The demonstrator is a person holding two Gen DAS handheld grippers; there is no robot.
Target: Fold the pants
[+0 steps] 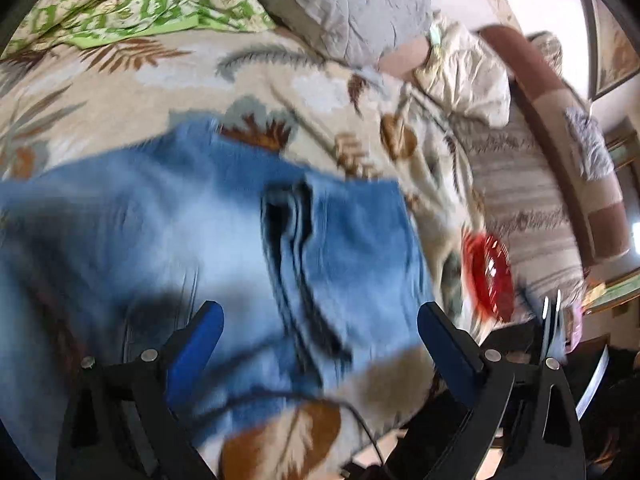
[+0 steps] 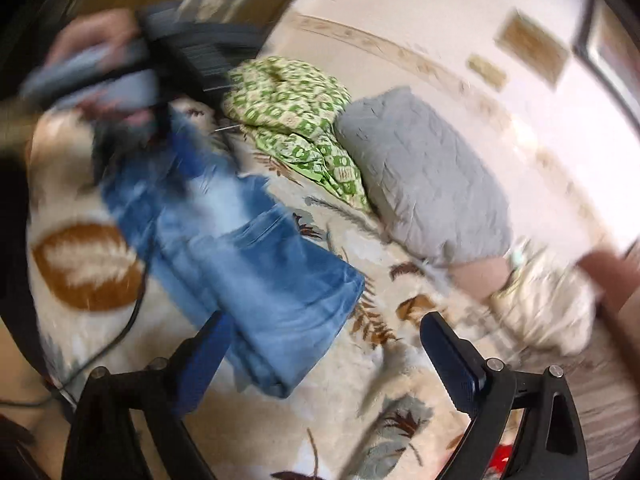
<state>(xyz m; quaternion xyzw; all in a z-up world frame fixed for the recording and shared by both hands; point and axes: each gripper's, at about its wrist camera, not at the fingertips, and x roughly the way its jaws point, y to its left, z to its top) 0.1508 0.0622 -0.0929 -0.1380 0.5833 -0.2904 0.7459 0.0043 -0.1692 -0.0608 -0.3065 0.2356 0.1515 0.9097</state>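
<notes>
Blue denim pants [image 1: 180,248] lie on a leaf-patterned blanket [image 1: 192,92], seen blurred in the left wrist view. My left gripper [image 1: 320,320] is open above the pants, with nothing between its blue pads. In the right wrist view the pants [image 2: 248,264] stretch from upper left to lower middle, folded lengthwise. My right gripper [image 2: 326,334] is open and empty, over the leg end of the pants. The left gripper and the hand holding it [image 2: 120,68] show blurred at the upper left, above the far end of the pants.
A green checked quilt [image 2: 296,120] and a grey pillow [image 2: 432,176] lie at the back of the bed. A cream pillow [image 1: 464,72] and a striped sofa [image 1: 528,208] stand right. A red glass dish [image 1: 490,276] sits by the bed edge. A black cable [image 2: 120,332] crosses the blanket.
</notes>
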